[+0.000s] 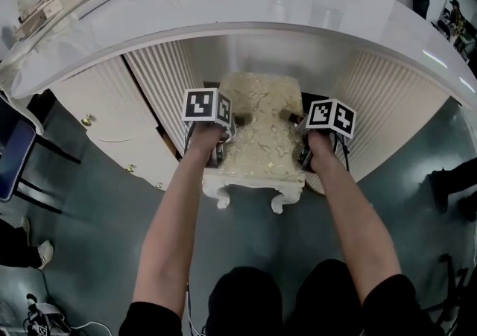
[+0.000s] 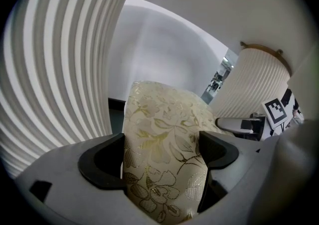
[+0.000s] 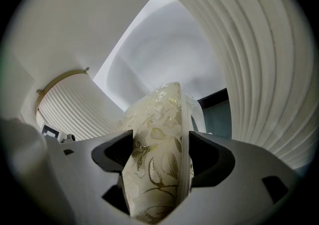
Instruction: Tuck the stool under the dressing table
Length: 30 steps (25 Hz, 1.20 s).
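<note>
One stool (image 1: 262, 127), clamped each side — left gripper (image 2: 160, 155), right gripper (image 3: 161, 154).

Floral stool (image 1: 261, 133) partly under dressing table (image 1: 223, 1)

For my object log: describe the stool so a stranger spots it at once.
Find the curved white dressing table with ribbed cabinets. The stool stands partly in its knee gap. Only it has a gold-flowered cream cushion on carved white legs.

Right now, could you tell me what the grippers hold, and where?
The stool: left gripper clamps the cushion's left edge, right gripper its right edge.
</note>
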Each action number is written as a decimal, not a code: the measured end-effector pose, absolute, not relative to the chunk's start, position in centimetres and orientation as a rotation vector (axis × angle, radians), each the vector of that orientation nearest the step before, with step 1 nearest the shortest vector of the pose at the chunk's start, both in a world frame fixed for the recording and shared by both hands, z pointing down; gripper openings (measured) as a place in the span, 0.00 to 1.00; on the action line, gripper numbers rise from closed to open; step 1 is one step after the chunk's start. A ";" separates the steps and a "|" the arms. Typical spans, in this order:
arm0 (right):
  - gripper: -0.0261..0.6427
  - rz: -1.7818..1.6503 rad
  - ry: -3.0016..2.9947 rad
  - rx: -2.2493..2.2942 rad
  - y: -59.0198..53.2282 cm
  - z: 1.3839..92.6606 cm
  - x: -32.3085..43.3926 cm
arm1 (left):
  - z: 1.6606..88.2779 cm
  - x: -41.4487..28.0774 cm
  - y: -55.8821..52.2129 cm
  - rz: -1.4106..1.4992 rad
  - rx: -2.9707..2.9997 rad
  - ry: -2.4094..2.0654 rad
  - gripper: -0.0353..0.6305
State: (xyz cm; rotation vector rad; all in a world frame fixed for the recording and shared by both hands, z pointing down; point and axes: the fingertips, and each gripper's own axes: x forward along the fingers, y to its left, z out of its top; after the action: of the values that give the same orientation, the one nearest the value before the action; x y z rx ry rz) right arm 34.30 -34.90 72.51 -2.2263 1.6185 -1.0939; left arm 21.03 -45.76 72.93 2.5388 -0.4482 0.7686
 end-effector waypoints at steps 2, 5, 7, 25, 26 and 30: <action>0.49 -1.094 1.607 -2.221 -35.0 72.5 34.6 | 72.9 21.4 -46.0 0.769 2.542 -0.449 0.77; 0.49 -1.094 1.605 -2.202 -35.2 72.4 34.8 | 72.8 21.6 -46.3 0.759 2.545 -0.445 0.77; 0.49 -1.084 1.629 -2.157 -35.5 72.1 34.9 | 72.0 21.4 -46.8 0.706 2.564 -0.465 0.77; 0.39 0.142 2.284 -2.309 -27.9 62.0 23.1 | 63.9 11.9 -38.3 0.275 3.115 -0.899 0.16; 0.13 0.224 2.307 -2.299 -27.2 61.2 21.8 | 63.2 11.2 -37.1 0.225 3.151 -0.919 0.10; 0.05 0.382 2.356 -2.202 -24.8 58.8 17.8 | 61.1 9.5 -32.0 0.083 3.244 -0.913 0.06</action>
State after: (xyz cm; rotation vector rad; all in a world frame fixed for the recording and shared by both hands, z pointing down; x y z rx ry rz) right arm 17.77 -24.79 58.85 -2.2017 2.3562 0.3816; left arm 9.54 -32.05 61.09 3.2441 -0.9130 0.0831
